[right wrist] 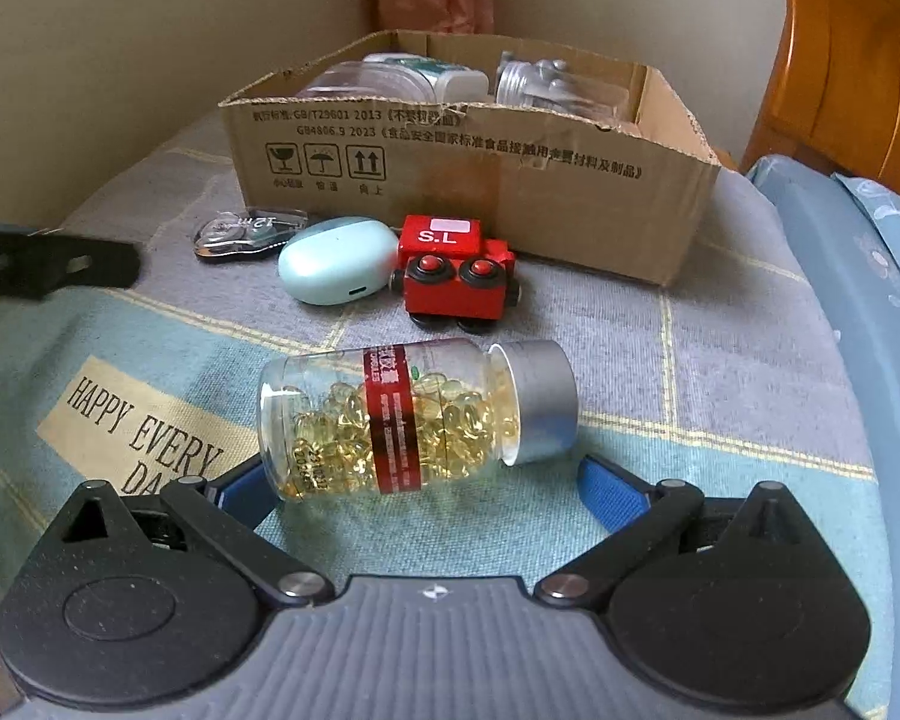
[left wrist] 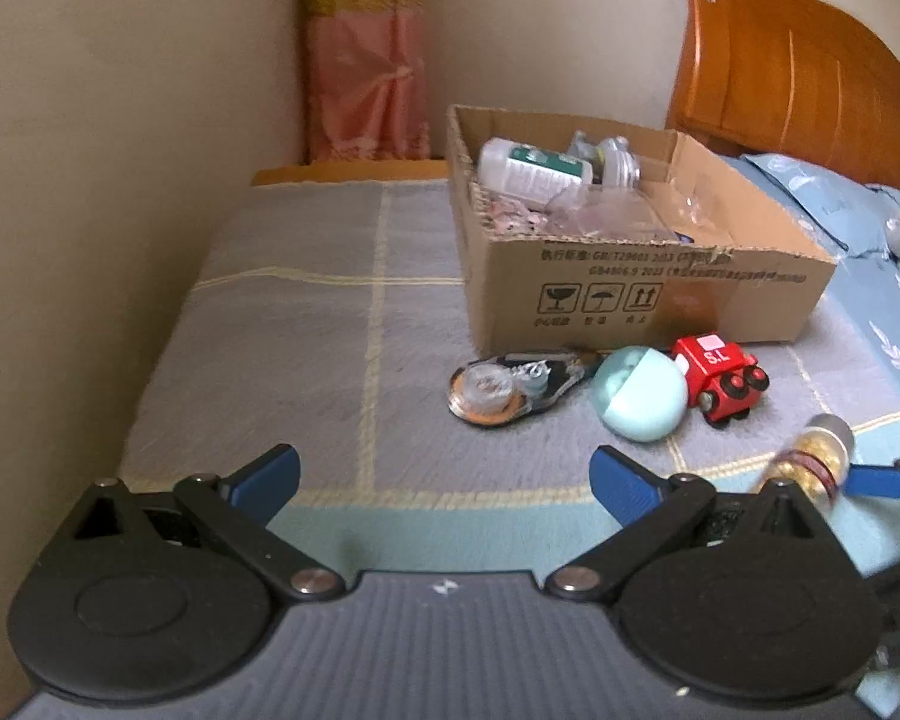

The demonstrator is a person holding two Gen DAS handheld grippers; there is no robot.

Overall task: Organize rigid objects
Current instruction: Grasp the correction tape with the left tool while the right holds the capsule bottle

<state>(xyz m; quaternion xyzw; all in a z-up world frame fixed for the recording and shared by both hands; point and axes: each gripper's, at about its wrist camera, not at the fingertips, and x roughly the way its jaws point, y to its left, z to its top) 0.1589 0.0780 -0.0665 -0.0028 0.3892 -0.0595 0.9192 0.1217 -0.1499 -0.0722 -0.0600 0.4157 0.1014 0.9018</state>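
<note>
Red toy train (right wrist: 453, 270), cardboard box (right wrist: 570, 204) behind

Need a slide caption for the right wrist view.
Open right hand-held gripper straddles a capsule bottle lying before the cardboard box.

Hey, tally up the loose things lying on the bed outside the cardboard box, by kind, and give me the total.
Capsule bottle: 1
Red toy train: 1
Mint green case: 1
Correction tape dispenser: 1
Total: 4
</note>
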